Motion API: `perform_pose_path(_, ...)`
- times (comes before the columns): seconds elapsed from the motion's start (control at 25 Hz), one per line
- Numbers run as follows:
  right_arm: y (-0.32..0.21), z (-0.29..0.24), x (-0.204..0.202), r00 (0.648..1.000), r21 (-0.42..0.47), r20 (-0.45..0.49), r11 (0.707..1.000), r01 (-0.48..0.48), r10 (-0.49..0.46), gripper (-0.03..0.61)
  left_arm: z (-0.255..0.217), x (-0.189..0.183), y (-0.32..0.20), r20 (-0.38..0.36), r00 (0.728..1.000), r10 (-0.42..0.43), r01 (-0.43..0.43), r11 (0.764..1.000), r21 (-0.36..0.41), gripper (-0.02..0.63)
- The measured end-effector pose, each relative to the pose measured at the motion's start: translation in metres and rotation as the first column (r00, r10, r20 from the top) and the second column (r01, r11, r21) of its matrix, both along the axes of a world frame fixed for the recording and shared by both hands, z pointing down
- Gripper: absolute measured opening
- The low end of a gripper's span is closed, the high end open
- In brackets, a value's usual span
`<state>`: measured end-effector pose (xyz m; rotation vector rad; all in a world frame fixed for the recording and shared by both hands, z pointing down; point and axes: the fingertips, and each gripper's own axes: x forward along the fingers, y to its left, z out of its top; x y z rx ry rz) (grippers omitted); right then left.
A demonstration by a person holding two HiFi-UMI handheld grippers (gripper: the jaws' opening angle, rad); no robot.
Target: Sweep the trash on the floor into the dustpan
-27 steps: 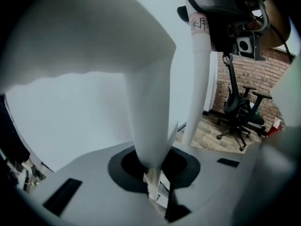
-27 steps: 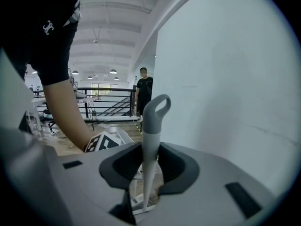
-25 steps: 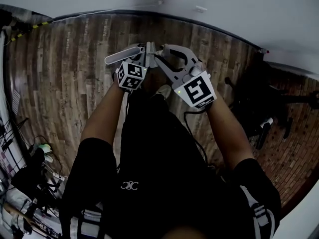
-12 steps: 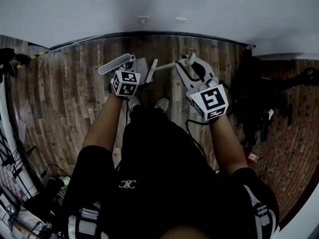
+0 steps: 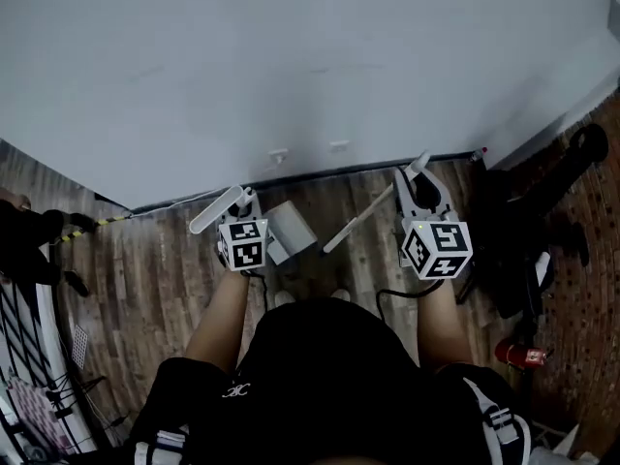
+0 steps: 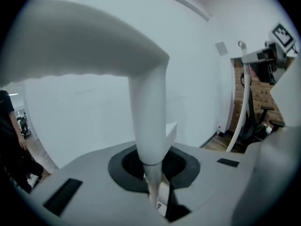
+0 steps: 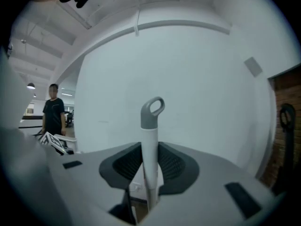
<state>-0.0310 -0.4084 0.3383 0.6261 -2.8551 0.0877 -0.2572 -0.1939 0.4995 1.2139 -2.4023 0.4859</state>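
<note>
While both tongs are loaded, quick status, positions taken from the white wall [image 5: 291, 56].

Left tongs [image 5: 242, 203] are pinched on the dustpan handle [image 5: 215, 210]. In the left gripper view the tongs [image 6: 155, 175] clamp the white handle [image 6: 149, 112], which rises straight out between the pads and bends off to the left. The grey dustpan [image 5: 291, 229] sits just short of the wall's base, over the wooden floor [image 5: 155, 279]. Can't tell if it touches the floor.

Right tongs [image 5: 422, 187] are closed on the broom handle [image 5: 356, 223]. The right gripper view shows the tongs [image 7: 150, 171] gripping the white broom handle [image 7: 150, 149], with its grey loop end [image 7: 153, 111] sticking out past the jaws toward the wall. In the head view the stick slants away from the wall, down toward the dustpan. Its lower end is not visible.

Two wall sockets [image 5: 279, 153] sit low on the wall, right above the dustpan. Black equipment [image 5: 518, 231] stands along the wall's right end. A person in a dark shirt [image 7: 54, 109] stands far off past the wall's left edge, seen from the right gripper.
</note>
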Motion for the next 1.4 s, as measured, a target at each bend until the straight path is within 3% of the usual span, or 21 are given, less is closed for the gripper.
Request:
perform_pose_path(0.28, -0.042, -0.005, 0.039, 0.99, 0.027, 0.025, 0.99, -0.14, 0.14, 0.112, -0.108, 0.013, -0.024, 0.042, 0.999, 0.021, -0.026, 0.99, 0.139, 0.041)
perform_pose_path(0.52, -0.058, -0.002, 0.061, 0.979, 0.012, 0.008, 0.979, -0.202, 0.202, 0.112, -0.154, 0.041, -0.055, 0.078, 0.991, 0.108, -0.124, 0.963, 0.24, 0.038)
perform_pose_path(0.96, -0.065, 0.003, 0.066, 0.982, -0.022, 0.016, 0.982, -0.19, 0.19, 0.112, -0.153, 0.063, -0.075, 0.034, 0.987, 0.159, -0.162, 0.952, 0.258, 0.038)
perform_pose_path(1.4, -0.056, 0.008, 0.054, 0.989, -0.04, 0.021, 0.989, -0.142, 0.143, 0.112, -0.152, 0.069, -0.075, 0.078, 0.983, 0.167, -0.181, 0.957, 0.229, 0.038)
